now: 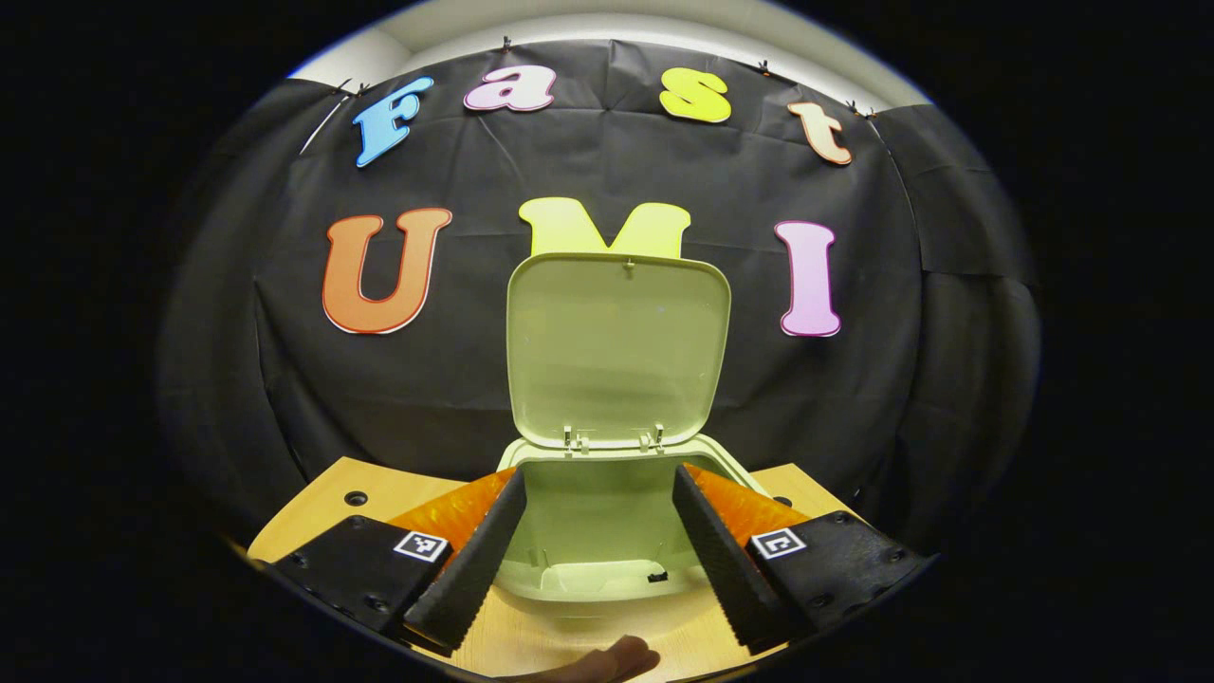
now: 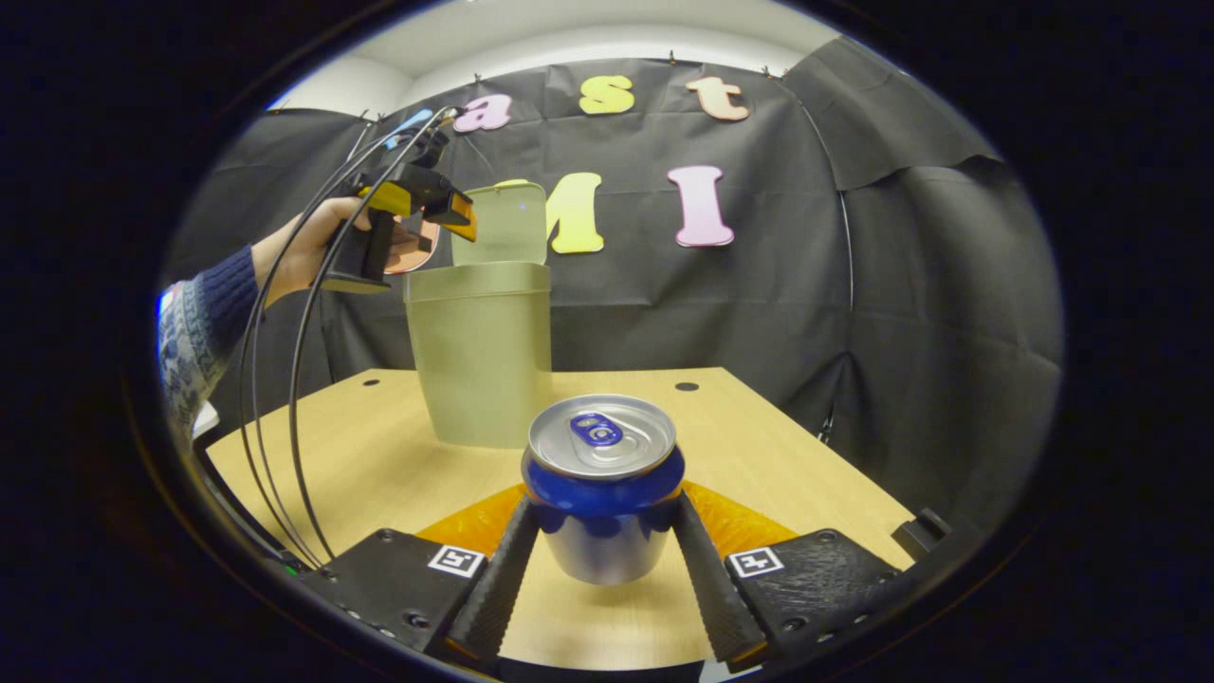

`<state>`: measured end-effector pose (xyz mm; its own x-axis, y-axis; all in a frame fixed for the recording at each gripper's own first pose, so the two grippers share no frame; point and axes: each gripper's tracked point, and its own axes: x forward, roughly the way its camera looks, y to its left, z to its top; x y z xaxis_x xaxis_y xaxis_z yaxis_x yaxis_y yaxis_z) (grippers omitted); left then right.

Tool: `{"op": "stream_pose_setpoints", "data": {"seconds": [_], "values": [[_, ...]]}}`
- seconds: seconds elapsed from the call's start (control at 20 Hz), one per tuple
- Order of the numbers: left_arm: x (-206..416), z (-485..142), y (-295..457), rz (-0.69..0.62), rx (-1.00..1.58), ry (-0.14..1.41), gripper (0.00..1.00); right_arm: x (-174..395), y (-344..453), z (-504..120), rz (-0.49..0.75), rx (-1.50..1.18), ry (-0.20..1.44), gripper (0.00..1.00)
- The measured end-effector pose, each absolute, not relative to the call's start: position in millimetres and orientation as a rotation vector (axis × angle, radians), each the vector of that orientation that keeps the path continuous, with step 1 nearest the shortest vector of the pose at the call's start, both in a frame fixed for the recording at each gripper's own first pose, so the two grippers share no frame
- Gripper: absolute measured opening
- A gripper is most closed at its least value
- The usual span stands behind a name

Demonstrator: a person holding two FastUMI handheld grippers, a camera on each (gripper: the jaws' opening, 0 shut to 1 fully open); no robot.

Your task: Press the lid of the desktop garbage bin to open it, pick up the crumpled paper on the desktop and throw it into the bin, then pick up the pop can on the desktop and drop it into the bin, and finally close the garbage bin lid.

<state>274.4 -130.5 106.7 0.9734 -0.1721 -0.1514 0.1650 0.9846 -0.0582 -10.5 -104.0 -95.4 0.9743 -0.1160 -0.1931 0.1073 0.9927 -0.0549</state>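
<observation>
Pop can (image 2: 601, 486), blue-banded with a silver top, sits between the fingers of my right claw (image 2: 603, 588), which look pressed to its sides, though I cannot tell whether it is lifted off the pale wooden tabletop (image 2: 778, 446). Behind it stands the pale green plastic garbage bin (image 2: 482, 353), lid (image 1: 616, 346) up. My left claw (image 1: 596, 560) gapes empty over its mouth. Judging by that, the paper step seems done; can drop and lid closing remain.

I can't see the crumpled paper inside the bin (image 1: 607, 512); its floor is cut off. The far gripper's (image 2: 446, 204) fingertips are too small to judge.
</observation>
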Motion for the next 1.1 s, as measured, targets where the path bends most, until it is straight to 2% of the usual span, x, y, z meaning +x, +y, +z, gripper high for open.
{"op": "stream_pose_setpoints", "data": {"seconds": [0.05,0.4,0.45,0.5,0.55,0.65,0.85,0.9,0.95,1.1], "values": [[268.4,109.5,-125.8,-0.168,-0.023,0.142,0.97,-9.2,-102.4,-92.6,-0.114,-0.051,0.193,0.78],[203.8,130.3,-96.0,-0.120,0.040,0.035,0.96,0.9,-83.3,-67.9,-0.086,-0.103,0.157,0.78],[194.2,126.4,-91.8,-0.106,0.060,0.040,0.90,1.7,-82.1,-64.8,-0.085,-0.116,0.157,0.80],[183.3,122.4,-88.4,-0.107,0.069,0.042,0.96,1.8,-80.2,-61.5,-0.081,-0.123,0.159,0.80],[173.6,116.8,-86.2,-0.106,0.060,0.047,0.91,0.7,-75.8,-56.7,-0.071,-0.123,0.159,0.80],[153.4,105.3,-72.0,-0.054,0.047,0.063,0.99,-1.3,-66.9,-43.3,-0.050,-0.121,0.147,0.80],[114.5,84.8,-60.7,-0.049,-0.004,0.064,0.99,-5.3,-56.2,-25.4,-0.038,-0.123,0.146,0.80],[104.3,81.0,-61.3,-0.066,-0.016,0.066,0.95,-6.6,-51.8,-21.0,-0.029,-0.119,0.149,0.80],[95.3,78.4,-57.8,-0.067,-0.011,0.060,0.99,-7.6,-48.9,-17.2,-0.025,-0.117,0.151,0.78],[73.5,66.7,-48.6,-0.075,0.006,0.069,0.99,-10.6,-39.8,-3.9,-0.013,-0.121,0.156,0.80]]}}
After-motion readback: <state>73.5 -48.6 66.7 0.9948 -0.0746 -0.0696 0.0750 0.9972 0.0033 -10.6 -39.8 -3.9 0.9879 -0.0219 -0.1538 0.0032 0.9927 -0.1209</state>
